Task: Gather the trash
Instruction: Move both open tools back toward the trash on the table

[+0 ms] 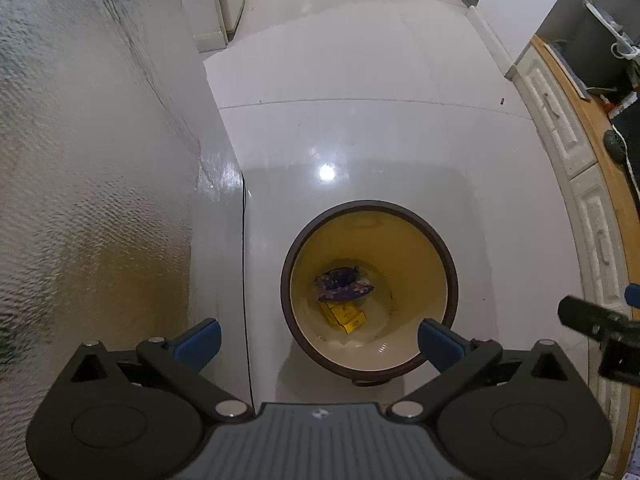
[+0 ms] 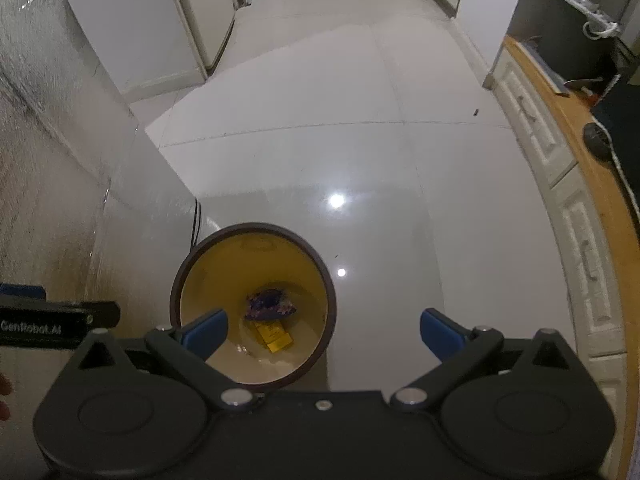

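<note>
"gentlebot.ai" reads on the left gripper's side in the right wrist view, first letters soft. left gripper and right gripper both spread wide, nothing between the pads. bin stands upright on the floor, mouth up. at its bottom lie a purple wrapper and a yellow box, long axis diagonal, print unreadable. bin's near rim is cut off by gripper bodies.

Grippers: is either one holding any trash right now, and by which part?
Nothing is held. The left gripper and right gripper are both open and empty above the bin; the dark wrapper and yellow box lie inside it.
</note>
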Demonstrator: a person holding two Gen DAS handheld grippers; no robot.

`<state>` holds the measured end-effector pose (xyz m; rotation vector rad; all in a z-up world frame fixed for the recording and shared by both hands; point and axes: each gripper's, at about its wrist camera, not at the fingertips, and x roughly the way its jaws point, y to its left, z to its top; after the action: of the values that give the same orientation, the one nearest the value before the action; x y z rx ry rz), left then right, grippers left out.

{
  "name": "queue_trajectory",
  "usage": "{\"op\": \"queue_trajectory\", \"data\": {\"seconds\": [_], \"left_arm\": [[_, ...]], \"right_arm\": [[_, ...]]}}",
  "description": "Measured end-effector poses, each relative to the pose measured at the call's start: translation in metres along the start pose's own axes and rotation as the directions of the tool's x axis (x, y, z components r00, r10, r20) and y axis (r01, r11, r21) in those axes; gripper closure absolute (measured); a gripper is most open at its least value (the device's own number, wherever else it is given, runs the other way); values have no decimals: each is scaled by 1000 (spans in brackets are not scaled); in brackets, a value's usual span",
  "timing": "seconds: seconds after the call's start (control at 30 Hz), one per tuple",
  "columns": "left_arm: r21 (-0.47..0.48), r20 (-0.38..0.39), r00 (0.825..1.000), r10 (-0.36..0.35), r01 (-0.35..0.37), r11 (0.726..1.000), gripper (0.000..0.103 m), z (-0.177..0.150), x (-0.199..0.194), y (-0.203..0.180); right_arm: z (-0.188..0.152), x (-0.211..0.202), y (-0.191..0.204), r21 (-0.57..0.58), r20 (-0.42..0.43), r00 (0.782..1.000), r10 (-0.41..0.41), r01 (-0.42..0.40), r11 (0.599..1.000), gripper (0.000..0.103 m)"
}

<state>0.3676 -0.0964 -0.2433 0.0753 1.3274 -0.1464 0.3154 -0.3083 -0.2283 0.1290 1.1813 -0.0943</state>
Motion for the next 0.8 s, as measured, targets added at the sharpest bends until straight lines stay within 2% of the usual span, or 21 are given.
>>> {"op": "queue_trajectory", "data": {"seconds": [0.57,0.8], "left_arm": [[-5,106,994,13,-12,1000,0,-18,-66,5],[-1,160,987,8,-8,1000,0,-25,-91,6]], "right_arm": [[-11,-54,-8,-7,68,998,-2,2,1000,0],[-19,-82,-14,4,125,992,-10,9,1000,0]]}}
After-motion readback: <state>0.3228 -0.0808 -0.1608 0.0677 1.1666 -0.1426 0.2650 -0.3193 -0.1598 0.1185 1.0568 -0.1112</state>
